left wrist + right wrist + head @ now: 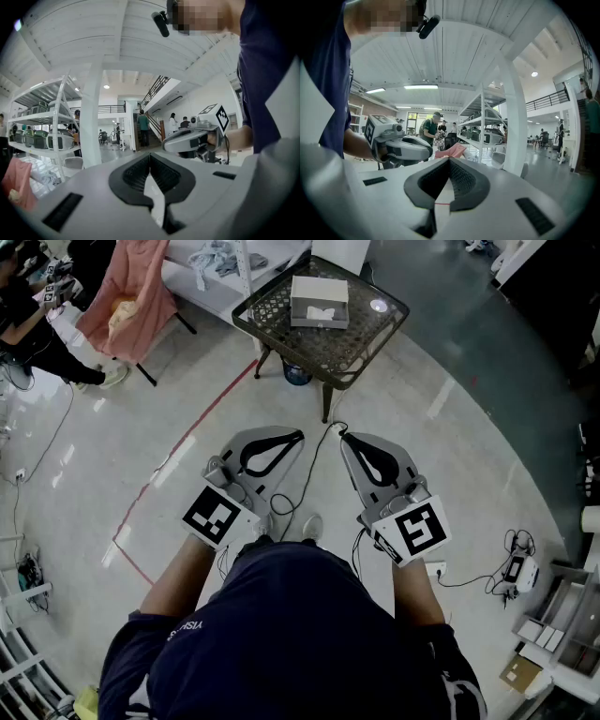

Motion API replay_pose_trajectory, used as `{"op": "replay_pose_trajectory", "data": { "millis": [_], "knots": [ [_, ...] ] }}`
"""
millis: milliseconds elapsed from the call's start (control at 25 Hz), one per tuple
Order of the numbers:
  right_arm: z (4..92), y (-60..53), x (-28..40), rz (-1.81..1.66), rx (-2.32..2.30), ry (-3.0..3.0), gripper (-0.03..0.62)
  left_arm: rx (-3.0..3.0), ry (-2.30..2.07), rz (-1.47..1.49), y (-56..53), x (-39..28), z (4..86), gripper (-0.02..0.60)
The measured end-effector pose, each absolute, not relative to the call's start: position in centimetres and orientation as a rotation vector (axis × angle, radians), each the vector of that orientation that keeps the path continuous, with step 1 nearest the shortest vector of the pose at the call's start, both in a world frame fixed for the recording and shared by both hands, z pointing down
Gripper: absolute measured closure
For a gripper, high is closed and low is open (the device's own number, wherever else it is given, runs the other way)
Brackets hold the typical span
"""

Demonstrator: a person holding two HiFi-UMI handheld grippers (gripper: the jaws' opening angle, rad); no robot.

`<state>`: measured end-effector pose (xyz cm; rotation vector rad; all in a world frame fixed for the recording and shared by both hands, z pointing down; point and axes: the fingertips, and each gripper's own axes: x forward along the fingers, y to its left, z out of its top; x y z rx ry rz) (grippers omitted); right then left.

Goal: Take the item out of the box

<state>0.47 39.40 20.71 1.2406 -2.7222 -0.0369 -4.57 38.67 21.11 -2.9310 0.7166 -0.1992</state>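
Head view: dark metal lattice worktop stands on the pale floor, well ahead; left tongs and right tongs hover side by side short of it, both pressed together, gripping nothing; white rectangular box lies flat on the worktop, long axis crosswise.

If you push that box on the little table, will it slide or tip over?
It would probably slide, not tip: the box lies low and flat on the table. It looks like light cardboard, so it is likely easy to lift. The table's lattice top might snag it a little.
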Motion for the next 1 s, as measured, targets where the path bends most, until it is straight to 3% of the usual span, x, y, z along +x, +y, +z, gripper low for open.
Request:
{"op": "replay_pose_trajectory", "data": {
  "millis": [1000],
  "knots": [
    [21.8, 40.1, 8.6, 0.050, 1.167, -2.846, 0.569, -2.909, 0.889, -0.211, 39.5, 2.5, 22.1, 0.572]
  ]
}}
